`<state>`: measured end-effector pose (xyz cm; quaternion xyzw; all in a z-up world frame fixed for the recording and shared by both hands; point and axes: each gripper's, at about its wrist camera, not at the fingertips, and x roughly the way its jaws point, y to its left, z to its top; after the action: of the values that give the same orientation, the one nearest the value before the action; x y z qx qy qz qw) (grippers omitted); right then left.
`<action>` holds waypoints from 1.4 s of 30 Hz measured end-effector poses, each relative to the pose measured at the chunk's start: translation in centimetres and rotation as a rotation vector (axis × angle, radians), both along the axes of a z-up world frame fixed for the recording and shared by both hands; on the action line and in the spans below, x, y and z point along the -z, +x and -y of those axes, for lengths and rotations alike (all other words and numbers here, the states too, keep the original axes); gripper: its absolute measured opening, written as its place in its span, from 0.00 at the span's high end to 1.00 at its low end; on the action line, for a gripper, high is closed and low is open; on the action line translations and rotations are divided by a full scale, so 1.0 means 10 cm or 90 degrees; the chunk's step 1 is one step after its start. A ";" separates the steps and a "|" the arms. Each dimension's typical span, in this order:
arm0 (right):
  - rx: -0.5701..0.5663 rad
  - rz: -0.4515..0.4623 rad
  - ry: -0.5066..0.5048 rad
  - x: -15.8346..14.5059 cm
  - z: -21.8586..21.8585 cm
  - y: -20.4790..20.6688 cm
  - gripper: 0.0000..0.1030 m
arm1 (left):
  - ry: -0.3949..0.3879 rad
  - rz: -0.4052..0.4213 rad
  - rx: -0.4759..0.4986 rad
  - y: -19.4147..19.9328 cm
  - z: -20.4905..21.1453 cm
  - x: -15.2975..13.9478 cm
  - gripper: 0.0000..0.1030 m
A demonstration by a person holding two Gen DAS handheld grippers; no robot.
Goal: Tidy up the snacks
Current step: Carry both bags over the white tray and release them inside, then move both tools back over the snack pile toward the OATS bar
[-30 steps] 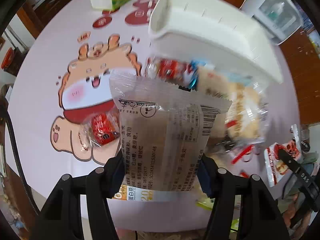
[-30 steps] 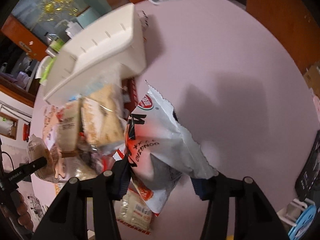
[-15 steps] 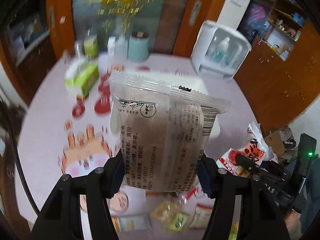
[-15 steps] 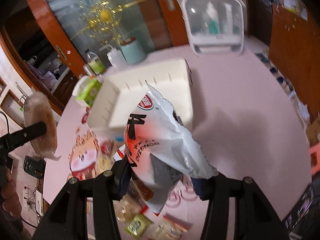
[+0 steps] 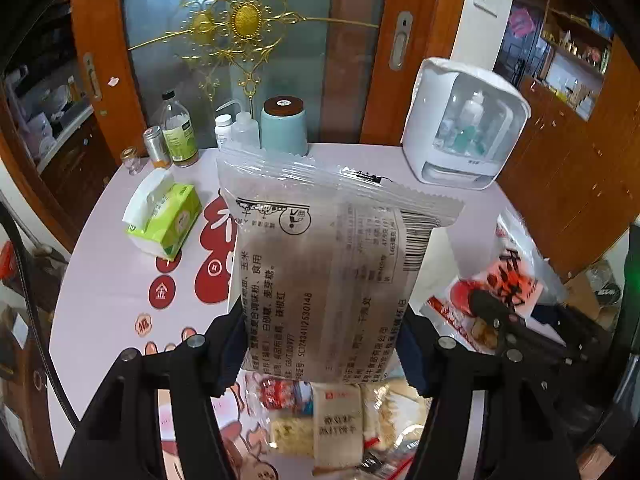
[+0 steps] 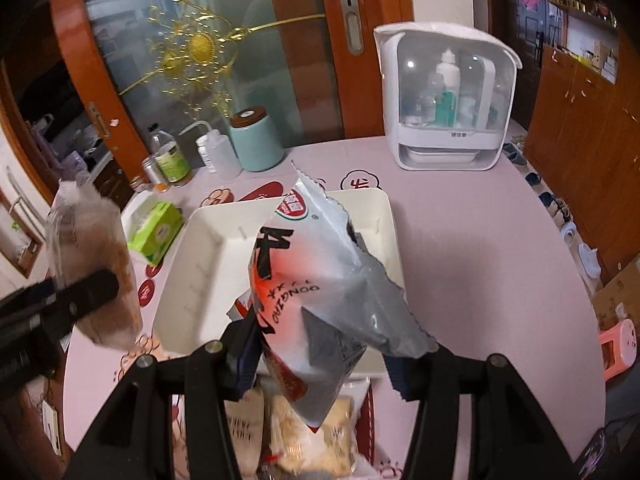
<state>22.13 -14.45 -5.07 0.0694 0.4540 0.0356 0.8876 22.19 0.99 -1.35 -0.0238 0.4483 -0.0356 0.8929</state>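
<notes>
My left gripper (image 5: pixel 322 344) is shut on a clear packet with a brown snack and black print (image 5: pixel 332 272), held upright above the table. The same packet (image 6: pixel 92 260) shows at the left of the right wrist view. My right gripper (image 6: pixel 316 356) is shut on a silver-white packet with red print (image 6: pixel 320 292), lifted over the near end of the white tray (image 6: pixel 192 280). That packet (image 5: pixel 504 280) also appears at the right of the left wrist view. Several loose snack packets (image 6: pixel 312 432) lie on the table under both grippers.
A green tissue box (image 5: pixel 168 216) lies left of the tray. At the table's far edge stand bottles (image 5: pixel 178 132), a teal canister (image 5: pixel 284 128) and a white storage cabinet (image 5: pixel 460 128). The pink tablecloth (image 6: pixel 480 240) lies bare to the right of the tray.
Both grippers have risen from the snack pile with their packets and tilted up. The far edge of the table and the room behind it have come into view.
</notes>
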 end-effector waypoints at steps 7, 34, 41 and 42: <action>0.029 -0.036 -0.002 0.28 0.02 0.33 0.47 | 0.028 -0.030 0.016 0.34 0.10 0.31 0.37; -0.005 -0.026 0.023 0.32 -0.06 0.12 0.01 | 0.004 -0.027 -0.045 0.21 -0.23 0.20 0.01; -0.014 -0.009 0.016 0.16 -0.02 -0.19 0.01 | 0.014 0.006 -0.042 -0.16 -0.16 -0.05 0.01; -0.015 -0.007 0.013 0.13 -0.01 -0.25 0.01 | 0.014 0.009 -0.043 -0.20 -0.15 -0.08 0.01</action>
<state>19.60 -14.33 -6.41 0.0735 0.4596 0.0501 0.8837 20.14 2.48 -0.59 -0.0287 0.4413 -0.0008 0.8969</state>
